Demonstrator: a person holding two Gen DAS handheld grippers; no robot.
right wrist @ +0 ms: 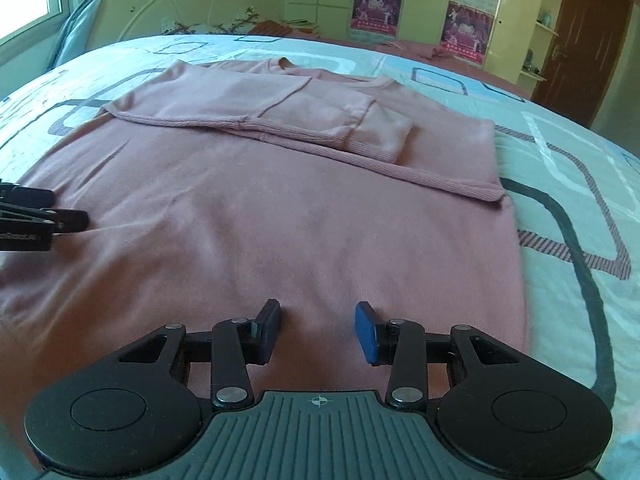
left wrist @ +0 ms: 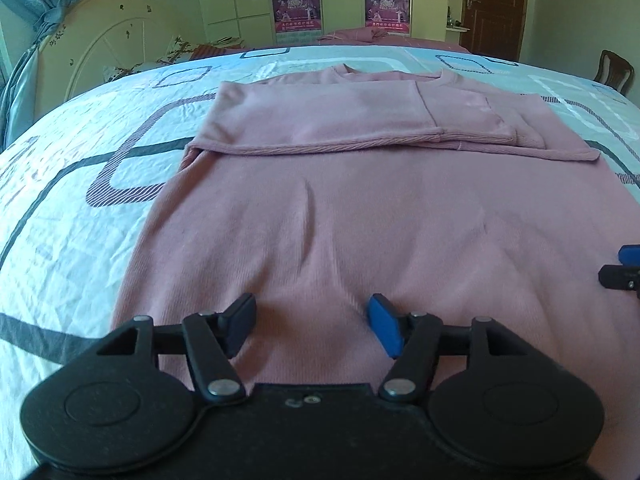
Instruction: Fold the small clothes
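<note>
A pink sweater (left wrist: 360, 216) lies flat on the bed, its sleeves folded across the chest near the collar (left wrist: 352, 74). My left gripper (left wrist: 312, 322) hovers over the near part of the sweater, jaws apart, nothing between them. In the right wrist view the same sweater (right wrist: 280, 208) fills the middle, with a folded cuff (right wrist: 380, 132) on top. My right gripper (right wrist: 316, 326) is open above the sweater's near right part, empty. The right gripper's tip (left wrist: 624, 268) shows at the left view's right edge; the left gripper's tip (right wrist: 36, 216) shows at the right view's left edge.
The bed sheet (left wrist: 80, 200) is pale blue and white with dark geometric lines. A white headboard (left wrist: 100, 48) stands at the far left. Wardrobes with posters (left wrist: 296, 0) and a brown door (left wrist: 496, 8) line the far wall. A wooden chair (left wrist: 614, 70) stands at the right.
</note>
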